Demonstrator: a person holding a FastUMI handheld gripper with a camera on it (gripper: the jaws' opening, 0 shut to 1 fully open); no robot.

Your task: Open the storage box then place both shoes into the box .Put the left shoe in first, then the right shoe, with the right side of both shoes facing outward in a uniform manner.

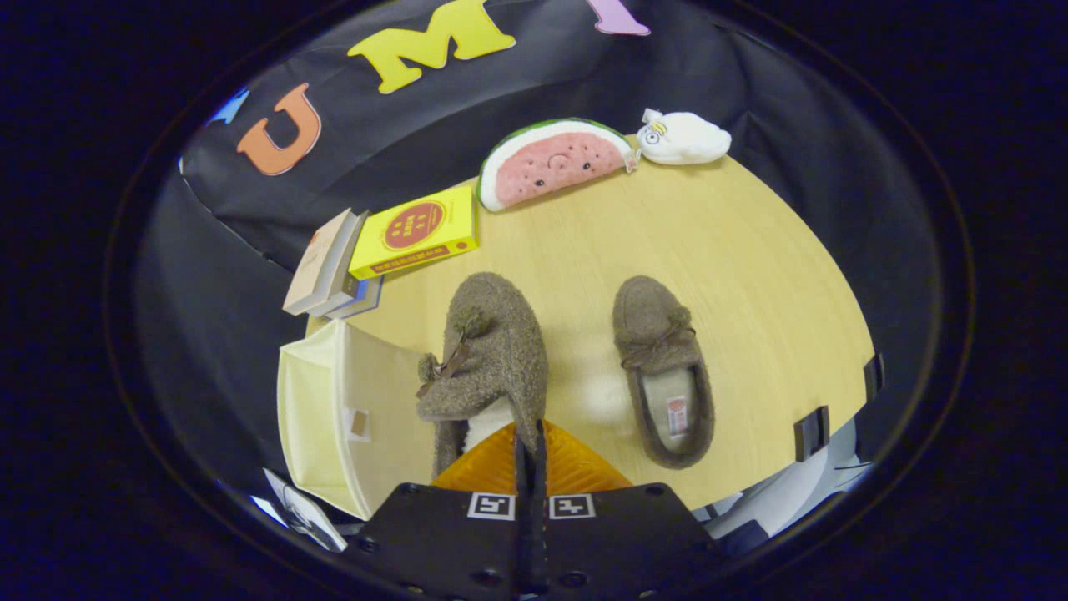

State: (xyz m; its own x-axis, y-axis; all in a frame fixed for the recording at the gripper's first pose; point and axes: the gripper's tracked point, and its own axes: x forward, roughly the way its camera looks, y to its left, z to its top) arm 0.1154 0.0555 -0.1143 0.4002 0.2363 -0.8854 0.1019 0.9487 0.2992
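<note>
Two brown fuzzy slippers with small bows are in the gripper view. The nearer slipper (pixel 488 351) hangs tilted just ahead of my fingers, raised off the table, its toe pointing away. My gripper (pixel 531 438) is shut on the rim of its heel opening, with both fingers pinching the fuzzy edge. The other slipper (pixel 663 367) lies flat on the wooden table (pixel 751 275) to the right, opening up, toe pointing away. A cream storage box (pixel 334 409) stands beside the held slipper on its left, its top open and its inside showing.
Beyond the box lie a yellow book (pixel 415 232) and a stack of books (pixel 327 265). A watermelon plush (pixel 555 161) and a white plush (pixel 682 138) rest at the table's far edge. Black clips (pixel 811 432) sit on the near right edge.
</note>
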